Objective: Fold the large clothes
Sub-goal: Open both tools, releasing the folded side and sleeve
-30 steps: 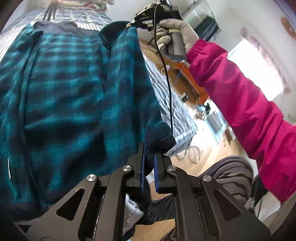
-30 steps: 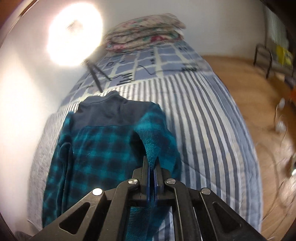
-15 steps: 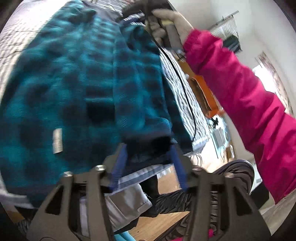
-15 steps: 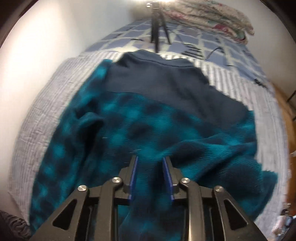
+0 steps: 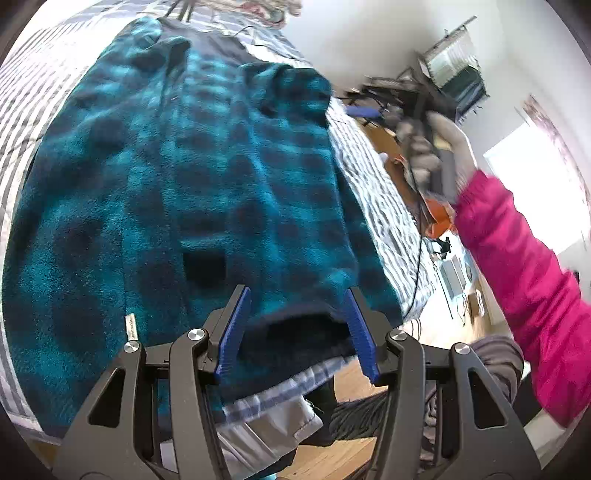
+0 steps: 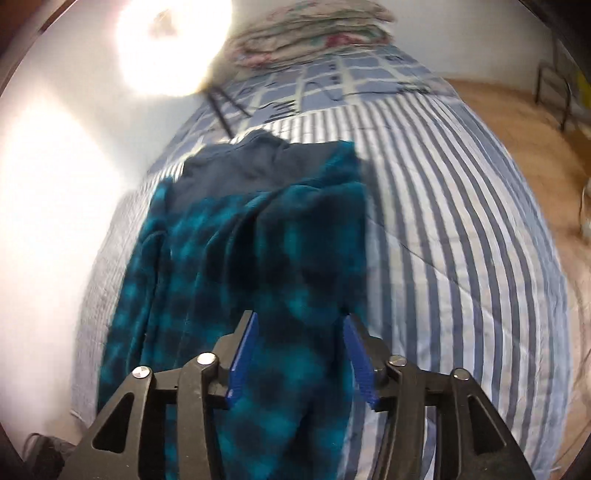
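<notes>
A teal and dark plaid fleece jacket with a navy collar lies on the striped bed, its right side folded over the body. It also shows in the right wrist view. My left gripper is open and empty over the jacket's dark hem. My right gripper is open and empty above the folded-over part. In the left wrist view the right gripper is blurred, held by a gloved hand off the bed's right side.
The blue and white striped bedcover extends to the right of the jacket. Folded quilts and a tripod stand at the bed's head. A wall runs along the left. Wooden floor with cables lies to the right.
Both grippers were shut on the jacket's right edge and carried it over the body. They have opened, let it go and drawn back; the right one has moved off to the right.
</notes>
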Demonstrator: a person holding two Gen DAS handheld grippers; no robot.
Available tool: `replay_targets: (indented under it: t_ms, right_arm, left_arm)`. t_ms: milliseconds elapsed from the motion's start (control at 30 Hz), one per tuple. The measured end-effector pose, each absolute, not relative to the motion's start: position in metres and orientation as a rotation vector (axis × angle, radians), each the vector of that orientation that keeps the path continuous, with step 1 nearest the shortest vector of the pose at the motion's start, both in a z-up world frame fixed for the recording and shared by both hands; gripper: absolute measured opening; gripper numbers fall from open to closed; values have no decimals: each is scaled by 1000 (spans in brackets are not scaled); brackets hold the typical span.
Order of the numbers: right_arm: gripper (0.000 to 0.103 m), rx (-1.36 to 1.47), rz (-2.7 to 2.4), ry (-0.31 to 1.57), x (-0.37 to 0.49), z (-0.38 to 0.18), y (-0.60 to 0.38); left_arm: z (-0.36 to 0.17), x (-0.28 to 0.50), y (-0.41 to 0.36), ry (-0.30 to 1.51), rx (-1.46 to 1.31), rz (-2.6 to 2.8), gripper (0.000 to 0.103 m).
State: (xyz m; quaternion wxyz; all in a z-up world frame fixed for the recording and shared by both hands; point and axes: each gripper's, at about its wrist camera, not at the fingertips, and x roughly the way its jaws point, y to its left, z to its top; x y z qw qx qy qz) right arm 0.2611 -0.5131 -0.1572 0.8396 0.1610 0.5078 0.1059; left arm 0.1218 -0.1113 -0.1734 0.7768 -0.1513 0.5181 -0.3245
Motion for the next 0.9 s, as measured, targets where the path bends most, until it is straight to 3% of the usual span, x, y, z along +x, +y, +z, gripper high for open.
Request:
replay_targets:
  t_ms: [100, 233, 300, 333, 367, 467, 500, 533, 567, 767, 900]
  right_arm:
    - [53, 482, 253, 1043, 265, -164, -531]
    - [52, 455, 255, 1047, 289, -170, -520]
    - [24, 430, 255, 1060, 300, -177, -511]
    - [4, 419, 258, 1068, 303, -180, -509]
    - [3, 367, 227, 1079, 309, -183, -504]
    - [8, 278, 125, 1111, 313, -190, -503]
    - [14, 286, 102, 1117, 309, -188, -508]
    - [31, 303, 100, 1116, 307, -187, -512]
    - [36, 347, 117, 1103, 296, -180, -519]
    - [42, 428, 292, 1118, 211, -150, -518]
    - [45, 499, 417, 1203, 142, -166, -495]
  left_arm:
    - [-175, 118, -119, 1123, -290, -738, 53]
    - [-170, 93, -148, 1112, -107, -800, 53]
    - [-169, 84, -163, 1095, -18, -822, 53]
    - [-170, 83, -169, 1090, 14, -827, 53]
    - [-172, 81, -175, 1091, 39, -836, 53]
    - [-182, 80, -188, 1142, 61, -900, 53]
    - [-185, 78, -188, 1157, 62, -914, 53]
    - [-185, 76, -187, 1166, 63, -918, 53]
    - [-183, 74, -185, 1166, 57, -924, 53]
    - [-156, 85, -141, 1119, -75, -842, 53]
    - [-168, 113, -120, 1166, -153, -730, 53]
